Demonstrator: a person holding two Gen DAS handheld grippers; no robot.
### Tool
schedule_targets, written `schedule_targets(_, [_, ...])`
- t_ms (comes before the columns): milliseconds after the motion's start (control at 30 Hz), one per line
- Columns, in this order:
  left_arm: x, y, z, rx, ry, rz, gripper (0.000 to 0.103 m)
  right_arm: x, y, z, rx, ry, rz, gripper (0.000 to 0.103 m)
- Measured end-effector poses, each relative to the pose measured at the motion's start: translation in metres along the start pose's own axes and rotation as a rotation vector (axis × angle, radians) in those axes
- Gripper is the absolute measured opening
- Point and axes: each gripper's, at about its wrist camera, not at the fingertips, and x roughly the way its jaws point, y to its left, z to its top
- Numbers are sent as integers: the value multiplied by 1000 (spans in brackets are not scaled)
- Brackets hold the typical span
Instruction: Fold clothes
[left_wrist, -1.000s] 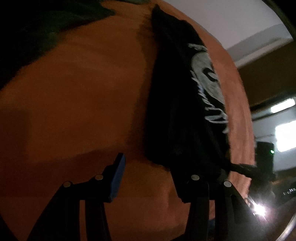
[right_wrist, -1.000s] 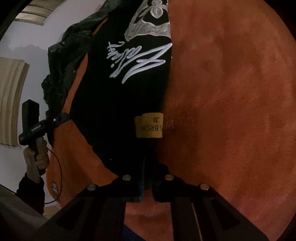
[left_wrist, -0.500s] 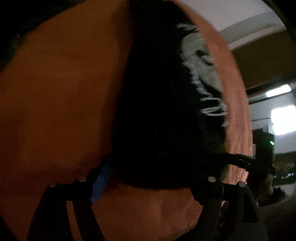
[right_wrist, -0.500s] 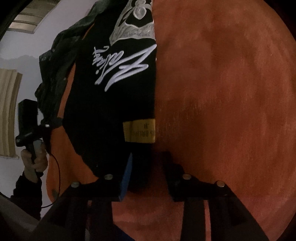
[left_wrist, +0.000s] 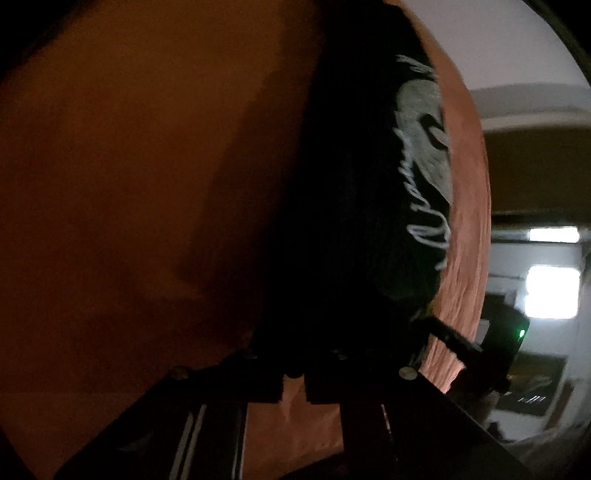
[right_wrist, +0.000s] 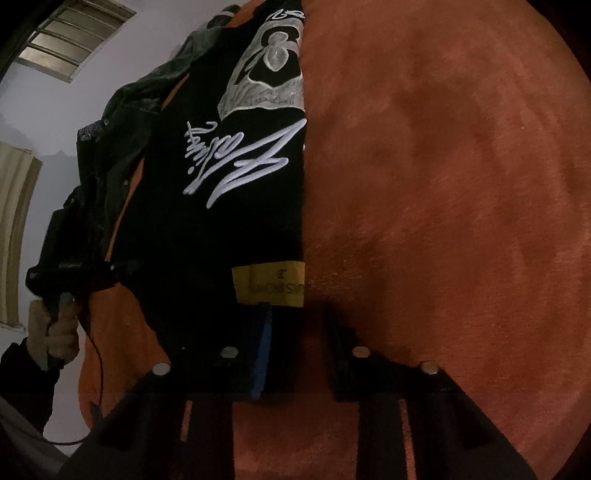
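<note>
I read this as the gripping step before a fold: the black T-shirt (right_wrist: 221, 221), already doubled lengthwise, lies on the orange cover (right_wrist: 443, 184) with its straight folded edge running up the middle of the right wrist view and its yellow label (right_wrist: 269, 284) near the close end. My left gripper (left_wrist: 293, 373) has just been closing and its jaws are now together on the near hem of the shirt, the dark cloth bunched right at the tips (it is too dim to see how much cloth is caught). My right gripper (right_wrist: 299, 354) has also been closing, but its jaws stand apart with the label corner between them, the blue pad (right_wrist: 264, 354) not visibly pressing. The next move, I judge, calls for the right to finish its pinch, then both ends to lift evenly and carry forward. There is plenty of bare cover to the right; a dark jacket (right_wrist: 122, 122) crowds the far left edge.
</note>
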Motion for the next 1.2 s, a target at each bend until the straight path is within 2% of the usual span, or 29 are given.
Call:
schedule_targets(67, [-5,-9,-7,5,-16,-32,6,-5,-3,0,-10,1,-5,16])
schedule_targets(233, [-13,-9,-9,4,-45,-29,6,-7,-7,0,-14,8,-10,11])
schedule_targets(367, [-8,8,-4,-43,-10,-68,12,-8,-10,-2,-14,14,-4,11])
schedule_targets(433, [-3,11,-2,-68,4,-112,34,-7,-11,-1,-13,18,-1,11])
schedule_targets(467, [-3,10,-3,-69,5,-132,41,-5,-10,0,-11,20,1,11])
schedule_targets(500, [-2,10,-3,-67,12,-172,57,-4,-11,0,-8,22,2,11])
schedule_targets(533, [-1,9,-3,-64,19,-211,68,-4,-11,0,-4,24,3,11])
schedule_targets(600, [3,10,-3,-73,32,-280,73,-4,-12,0,1,27,5,11])
schedule_targets(800, [27,18,-2,-119,81,-294,72,-2,-12,1,-6,38,-4,11])
schedule_targets(867, [34,14,-5,-99,92,-275,62,-2,-12,1,-6,39,-6,11])
schedule_targets(933, [36,10,-6,-69,78,-239,43,-2,-13,0,-3,40,-5,11])
schedule_targets(967, [36,12,-5,-79,72,-241,40,-2,-14,0,-1,40,-5,11])
schedule_targets(1200, [36,27,3,-148,47,-270,41,-3,-18,-2,16,35,10,11])
